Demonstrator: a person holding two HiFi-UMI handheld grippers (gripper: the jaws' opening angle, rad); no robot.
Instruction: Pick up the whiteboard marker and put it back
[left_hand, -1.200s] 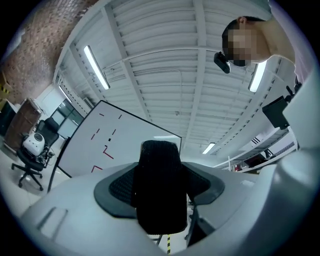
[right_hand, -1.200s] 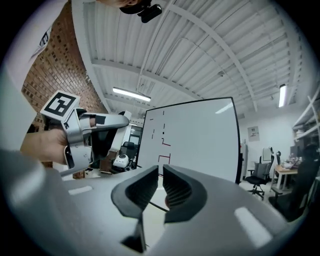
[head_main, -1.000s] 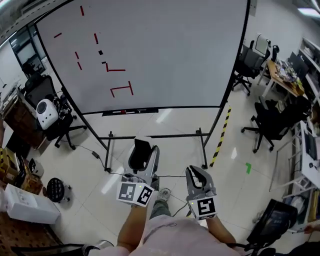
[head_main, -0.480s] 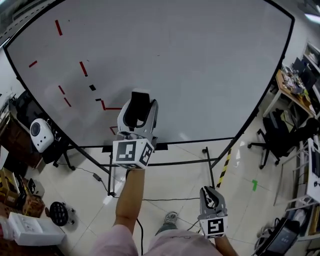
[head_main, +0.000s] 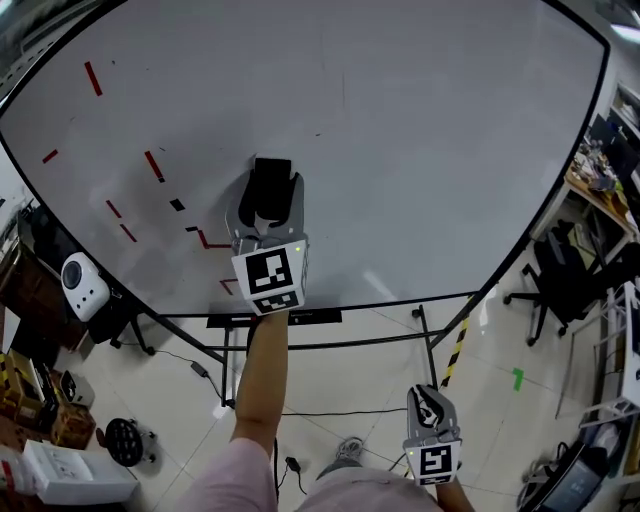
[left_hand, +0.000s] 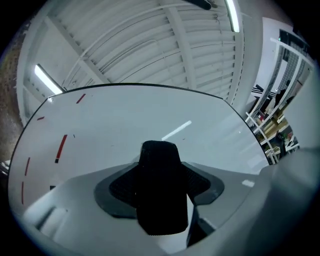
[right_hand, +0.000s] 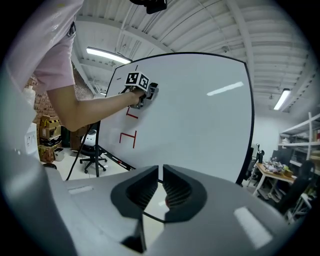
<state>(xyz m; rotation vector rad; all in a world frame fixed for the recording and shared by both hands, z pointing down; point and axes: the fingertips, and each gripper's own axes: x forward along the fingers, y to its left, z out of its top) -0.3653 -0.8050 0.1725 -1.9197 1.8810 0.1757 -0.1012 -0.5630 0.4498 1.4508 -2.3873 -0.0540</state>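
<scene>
- Presently, the left gripper (head_main: 268, 198) is raised in front of the whiteboard (head_main: 430, 150), with its jaws clamped on a stubby black object (head_main: 270, 176) that has a finely ribbed surface
- Judgement: this object is the whiteboard marker named in the task; no tip or cap can be made out, so the identification is not certain
- Whether the object touches the board face cannot be told from any view
- The right gripper (head_main: 426, 402) hangs low beside the person's body, jaws together with nothing between them
- Step in hand (judged): carrying the clamped object to its resting place, probably the dark ledge (head_main: 275, 318) along the foot of the board; a place on the board face itself is also possible
- Procedure for a clean put-back:
  - Maintain a firm clamp until the object is fully supported
  - Bring the object's long side square to the receiving surface before contact
  - Part the jaws only once the object rests on its own, then draw straight back
  - Leave the right gripper low and clear of the path
- Count, head view:
  - Grippers: two
  - Whiteboards: one
  - Black objects held: one
  - Separate red dashes (head_main: 153, 165) on the board: five
  - Angled red figures (head_main: 207, 241): two, one partly behind the left gripper
  - Small black marks (head_main: 177, 205): two
</scene>
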